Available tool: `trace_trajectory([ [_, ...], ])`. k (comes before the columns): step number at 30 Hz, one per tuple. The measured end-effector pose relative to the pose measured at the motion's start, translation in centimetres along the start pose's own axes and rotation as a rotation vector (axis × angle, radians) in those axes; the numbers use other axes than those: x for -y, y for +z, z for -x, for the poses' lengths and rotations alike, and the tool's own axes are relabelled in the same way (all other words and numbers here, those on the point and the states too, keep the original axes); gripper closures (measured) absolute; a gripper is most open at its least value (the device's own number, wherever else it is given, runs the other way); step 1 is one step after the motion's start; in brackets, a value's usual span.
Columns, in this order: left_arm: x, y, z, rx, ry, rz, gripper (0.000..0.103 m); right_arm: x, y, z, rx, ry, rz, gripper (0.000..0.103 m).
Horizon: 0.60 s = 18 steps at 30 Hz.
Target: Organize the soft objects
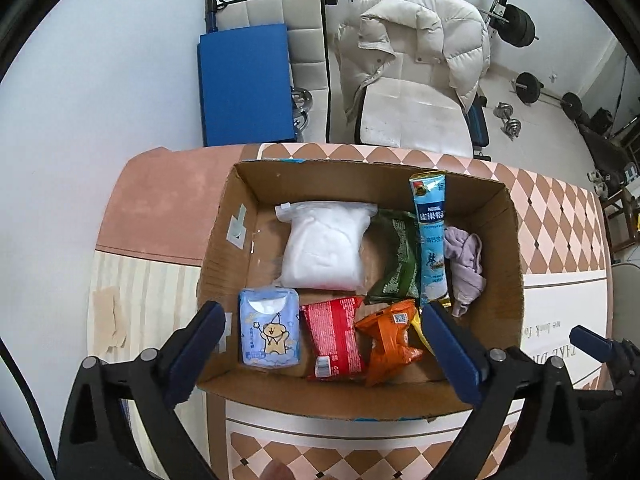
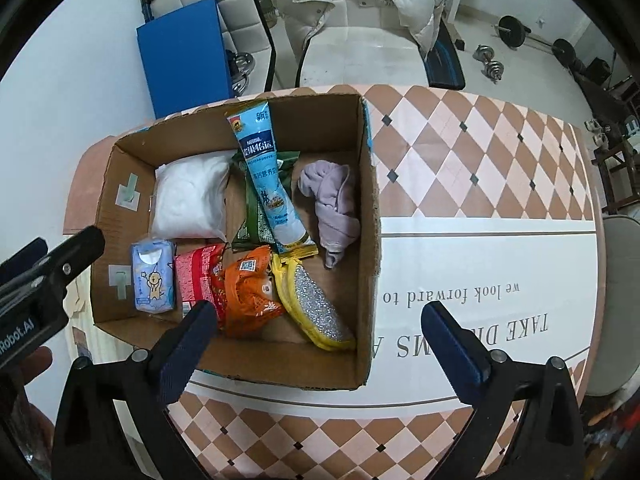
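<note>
An open cardboard box (image 1: pixel 224 240) (image 2: pixel 370 216) sits on the table and holds soft items. Inside are a white padded bag (image 1: pixel 324 248) (image 2: pixel 188 200), a blue tissue pack (image 1: pixel 269 332) (image 2: pixel 154 276), a red snack bag (image 1: pixel 334 340) (image 2: pixel 198 276), an orange snack bag (image 1: pixel 390 340) (image 2: pixel 250 292), a green packet (image 1: pixel 394 256), a tall blue Nestle pouch (image 1: pixel 431 236) (image 2: pixel 268 176), a lilac cloth (image 1: pixel 464 264) (image 2: pixel 332 204) and a yellow-and-silver sponge (image 2: pixel 316 308). My left gripper (image 1: pixel 322 344) is open and empty over the box's near side. My right gripper (image 2: pixel 316 344) is open and empty above the box's near right corner.
The table wears a checked peach cloth (image 2: pixel 480 160) with printed text. Behind it stand a white chair with a puffy jacket (image 1: pixel 412 48), a blue panel (image 1: pixel 244 84) and dumbbells (image 1: pixel 508 120) on the floor. The left gripper's body (image 2: pixel 40 276) shows at the right wrist view's left edge.
</note>
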State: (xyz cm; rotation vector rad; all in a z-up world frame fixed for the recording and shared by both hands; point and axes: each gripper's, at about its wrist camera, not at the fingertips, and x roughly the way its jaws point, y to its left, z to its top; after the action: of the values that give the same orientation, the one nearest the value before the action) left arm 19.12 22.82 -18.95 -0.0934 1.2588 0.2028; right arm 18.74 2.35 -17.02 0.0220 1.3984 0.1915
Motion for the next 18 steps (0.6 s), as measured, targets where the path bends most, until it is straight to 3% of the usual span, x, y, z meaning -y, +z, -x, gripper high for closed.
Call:
trace_trajectory([
  [7, 0.1, -1.5, 2.8, 0.037, -0.01, 0.006, 0.002, 0.5, -1.2, 3.3, 0.064, -0.027, 0.002, 0.0],
  [18, 0.3, -6.1, 13.4, 0.18, -0.007, 0.0, 0.002, 0.9, -6.9, 14.3, 0.233, 0.008, 0.043, 0.0],
])
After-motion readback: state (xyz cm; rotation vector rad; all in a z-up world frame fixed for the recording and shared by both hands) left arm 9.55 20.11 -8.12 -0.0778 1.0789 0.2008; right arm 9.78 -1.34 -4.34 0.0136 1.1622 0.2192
